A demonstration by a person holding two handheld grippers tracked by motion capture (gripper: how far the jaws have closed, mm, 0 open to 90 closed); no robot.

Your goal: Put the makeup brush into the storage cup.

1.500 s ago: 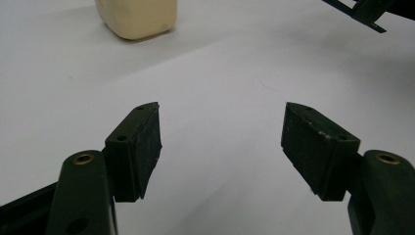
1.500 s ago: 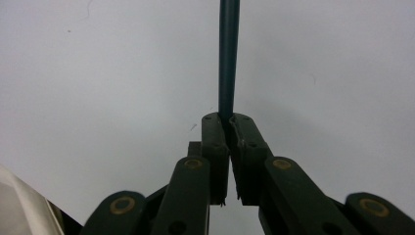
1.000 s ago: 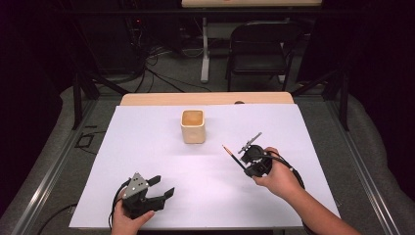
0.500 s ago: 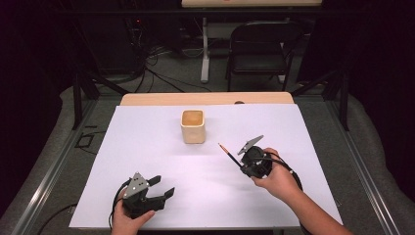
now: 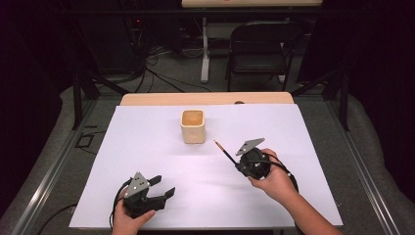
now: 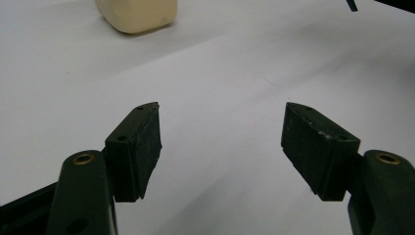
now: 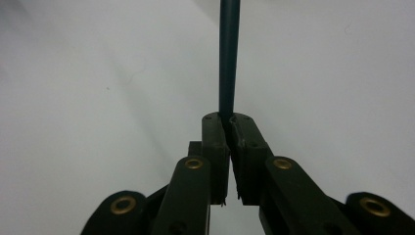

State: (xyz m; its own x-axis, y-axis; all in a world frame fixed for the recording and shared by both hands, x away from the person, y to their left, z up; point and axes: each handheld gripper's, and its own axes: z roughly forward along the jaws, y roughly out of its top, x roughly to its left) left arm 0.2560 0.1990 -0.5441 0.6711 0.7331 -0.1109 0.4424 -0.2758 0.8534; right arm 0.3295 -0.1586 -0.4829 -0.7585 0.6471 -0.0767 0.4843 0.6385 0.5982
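The right gripper (image 5: 237, 165) has lifted the pencil (image 5: 223, 150) a little; its fingers stay clamped on it, tip aimed at eleven o'clock toward the cup (image 5: 193, 126). The left gripper (image 5: 164, 186) rests on the counter (image 5: 147, 147), fingers apart, so the pencil probably goes in the cup.

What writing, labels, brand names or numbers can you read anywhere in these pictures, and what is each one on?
No legible text anywhere.
Cream cup: plain, no label shows.
Pencil held in the right gripper: dark shaft, no readable print in the right gripper view.
Left gripper, jaws open: only brass rivets and screw holes, no markings.
White table cover: blank.
Board at the top edge: a small reddish mark, too blurred to read.
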